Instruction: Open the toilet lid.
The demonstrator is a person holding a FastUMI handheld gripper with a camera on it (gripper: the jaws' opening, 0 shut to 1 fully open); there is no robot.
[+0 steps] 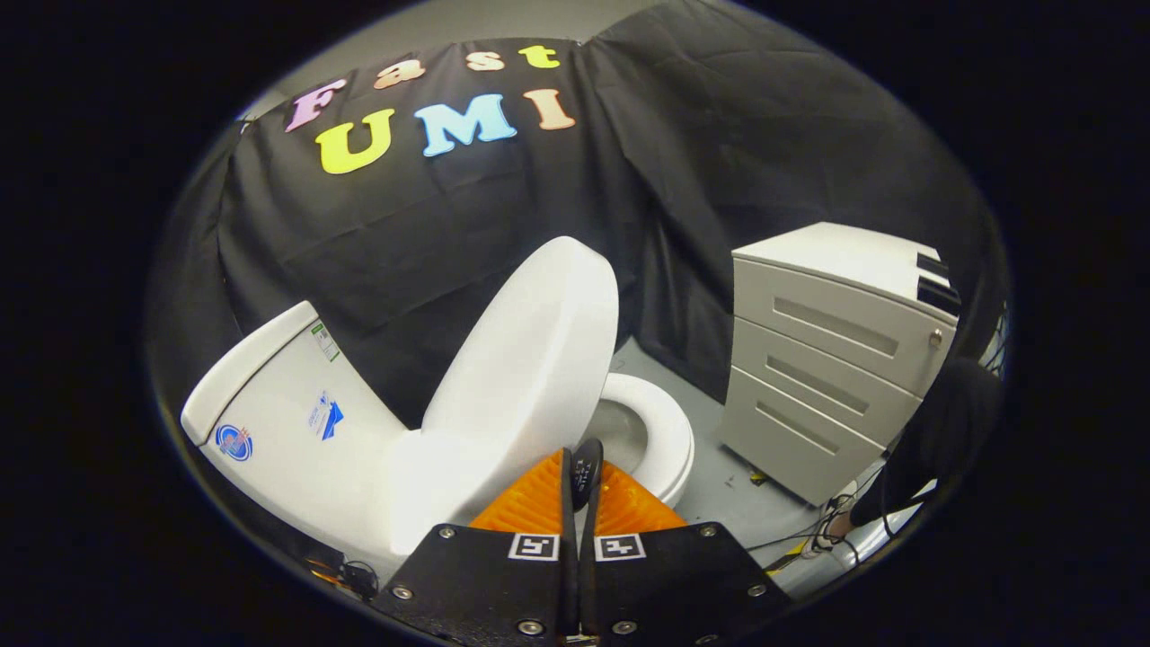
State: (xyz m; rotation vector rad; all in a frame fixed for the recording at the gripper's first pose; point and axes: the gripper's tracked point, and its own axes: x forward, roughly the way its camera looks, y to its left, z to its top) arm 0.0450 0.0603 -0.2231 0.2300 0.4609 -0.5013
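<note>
While the toilet lid (530, 359) stands raised just ahead at twelve o'clock, the gripper (575, 476) has its fingers pressed together; a drawer cabinet (835, 359) sits at two o'clock, the tank (278, 413) at ten.

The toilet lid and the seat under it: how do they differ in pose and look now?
The toilet lid is raised steeply and leans toward the tank, while the seat lies flat on the bowl. The lid is a solid panel; the seat is a ring around the bowl's opening. Both are white. The hand-held gripper has its fingers shut together just before the lid's lower edge.
</note>
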